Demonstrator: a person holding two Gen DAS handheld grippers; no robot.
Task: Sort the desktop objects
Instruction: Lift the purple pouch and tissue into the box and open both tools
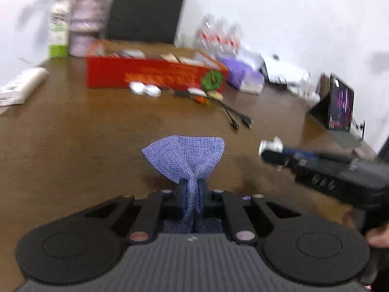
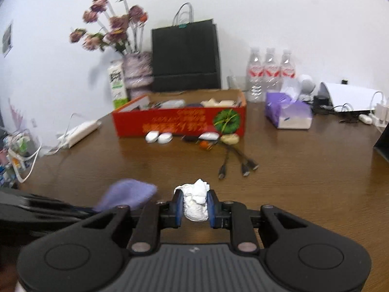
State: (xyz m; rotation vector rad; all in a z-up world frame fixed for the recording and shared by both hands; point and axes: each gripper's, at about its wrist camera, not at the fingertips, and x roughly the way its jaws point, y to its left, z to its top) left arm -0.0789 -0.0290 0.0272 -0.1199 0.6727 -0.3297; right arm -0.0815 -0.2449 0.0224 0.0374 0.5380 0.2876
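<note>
**Grippers carry cloth and crumpled paper over the desk**

Desk (image 2: 304,170) of dark brown wood fills both views, with its clutter ranged along the far edge by the white wall. A black paper bag (image 2: 186,56) stands upright against the wall, and beside it a vase of faded pink flowers (image 2: 114,26) and a green and white carton (image 2: 118,85). In front of the bag sits a long red box (image 2: 180,121), open on top and holding several pale items. Three clear bottles (image 2: 269,70) stand to the right of the box, with a purple tissue pack (image 2: 287,113) just in front of them.

Along the near side of the box lie small objects: two white oval cases (image 2: 159,136), touching each other, and a bundle of black cables (image 2: 237,161) whose plugs fan out toward the camera.

The left gripper (image 1: 193,194) is clamped tight on a blue woven cloth (image 1: 184,155), which fans out above the pads. The right gripper (image 2: 195,205) is closed on a crumpled white paper wad (image 2: 195,200), pressed between its blue pads. Both loads are held clear above the wood, near each other, well short of the box.
</note>
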